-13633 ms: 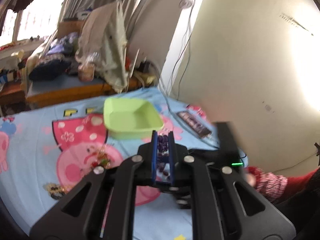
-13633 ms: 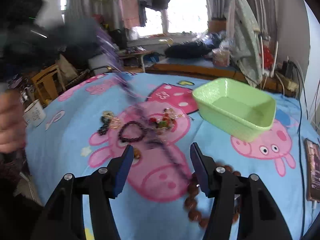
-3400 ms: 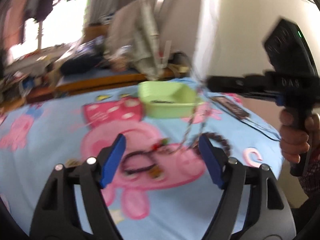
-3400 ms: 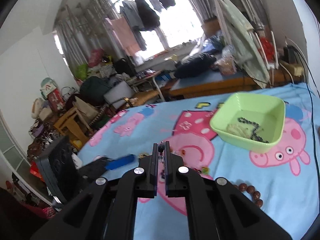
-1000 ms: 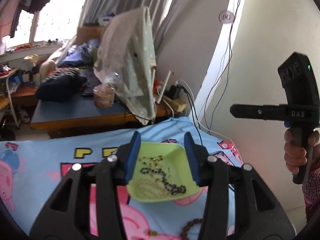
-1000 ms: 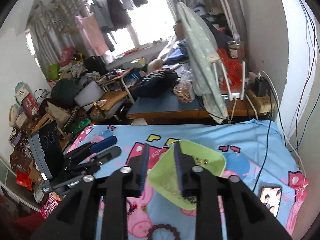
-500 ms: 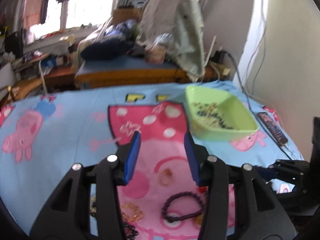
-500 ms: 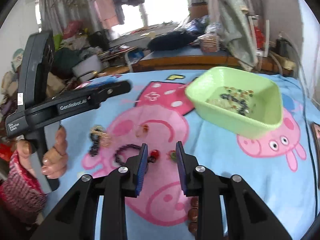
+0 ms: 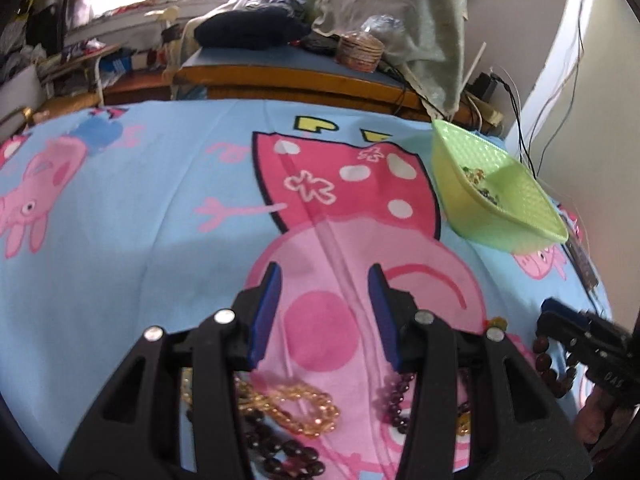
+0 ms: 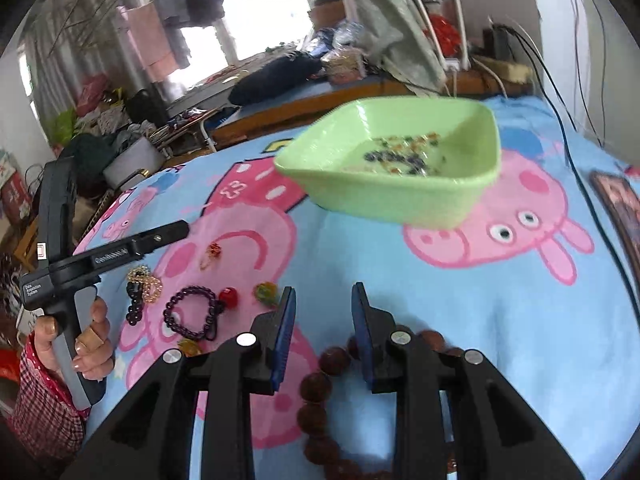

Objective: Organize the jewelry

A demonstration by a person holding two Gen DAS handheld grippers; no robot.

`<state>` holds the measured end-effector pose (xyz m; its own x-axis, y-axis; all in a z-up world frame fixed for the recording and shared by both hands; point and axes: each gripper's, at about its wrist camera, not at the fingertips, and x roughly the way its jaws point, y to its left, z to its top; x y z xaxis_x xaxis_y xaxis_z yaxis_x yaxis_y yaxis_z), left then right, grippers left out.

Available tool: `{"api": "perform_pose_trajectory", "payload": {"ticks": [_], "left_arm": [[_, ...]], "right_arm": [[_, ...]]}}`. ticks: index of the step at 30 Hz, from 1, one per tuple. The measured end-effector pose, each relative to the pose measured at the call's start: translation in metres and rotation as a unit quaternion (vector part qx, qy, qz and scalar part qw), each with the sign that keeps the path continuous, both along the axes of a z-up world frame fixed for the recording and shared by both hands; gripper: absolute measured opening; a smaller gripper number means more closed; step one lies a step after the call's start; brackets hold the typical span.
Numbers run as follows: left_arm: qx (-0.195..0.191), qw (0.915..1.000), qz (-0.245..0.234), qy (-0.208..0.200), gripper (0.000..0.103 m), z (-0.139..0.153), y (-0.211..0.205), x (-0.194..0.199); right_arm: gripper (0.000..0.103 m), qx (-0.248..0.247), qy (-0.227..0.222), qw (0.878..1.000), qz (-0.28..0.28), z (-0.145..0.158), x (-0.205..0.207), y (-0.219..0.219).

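Cartoon bedsheet (image 10: 500, 300) carrying loose jewelry, green tray (image 10: 472, 196) partly filled.
Both grippers, left gripper (image 9: 324, 312) and right gripper (image 10: 323, 322), are dropping back from the tray with jaws spread and empty, nearing the purple bracelet (image 10: 190, 316) and brown beads (image 10: 320, 384).

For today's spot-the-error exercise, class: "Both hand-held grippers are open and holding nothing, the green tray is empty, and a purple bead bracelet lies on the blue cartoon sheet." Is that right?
Not quite. The green tray is not empty: the right wrist view shows small beaded jewelry lying in it. The rest stands: the left hand-held gripper and the right hand-held gripper are open and hold nothing, and the purple bead bracelet lies on the sheet.
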<state>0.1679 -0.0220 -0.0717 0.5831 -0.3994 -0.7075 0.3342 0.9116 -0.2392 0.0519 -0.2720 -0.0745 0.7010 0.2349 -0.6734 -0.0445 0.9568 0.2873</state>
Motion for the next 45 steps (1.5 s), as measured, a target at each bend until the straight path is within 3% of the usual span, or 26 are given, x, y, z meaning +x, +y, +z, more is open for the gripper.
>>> {"api": "perform_pose_trajectory", "payload": {"ticks": [9, 16, 24, 32, 33, 34, 36, 45], "left_arm": [[-0.062, 0.9979, -0.004, 0.015, 0.043, 0.003, 0.017, 0.007], [-0.074, 0.9955, -0.06, 0.008, 0.043, 0.009, 0.004, -0.002], [-0.027, 0.9926, -0.118, -0.008, 0.043, 0.007, -0.026, -0.016], [0.045, 0.9917, -0.121, -0.001, 0.043, -0.006, -0.05, -0.015], [0.058, 0.9914, -0.118, 0.004, 0.038, -0.01, -0.053, -0.014], [0.064, 0.9914, -0.114, 0.0, 0.025, -0.01, -0.054, -0.014], [0.06, 0.991, -0.12, 0.004, 0.015, -0.011, -0.054, -0.013], [-0.007, 0.9917, -0.124, 0.032, 0.01, -0.004, -0.043, -0.01]], "right_arm": [[0.0, 0.003, -0.009, 1.0, 0.03, 0.007, 0.006, 0.005], [0.0, -0.006, -0.007, 0.999, 0.05, 0.005, 0.014, 0.018], [0.0, -0.021, 0.006, 0.997, 0.074, 0.002, 0.014, 0.024], [0.0, -0.071, 0.015, 0.992, 0.106, -0.003, 0.028, 0.048], [0.0, -0.075, 0.02, 0.991, 0.112, -0.007, 0.031, 0.05], [0.0, -0.08, 0.021, 0.99, 0.116, -0.009, 0.031, 0.051], [0.0, -0.093, 0.015, 0.989, 0.117, -0.01, 0.029, 0.053], [0.0, -0.057, -0.015, 0.994, 0.089, 0.003, 0.016, 0.032]]}}
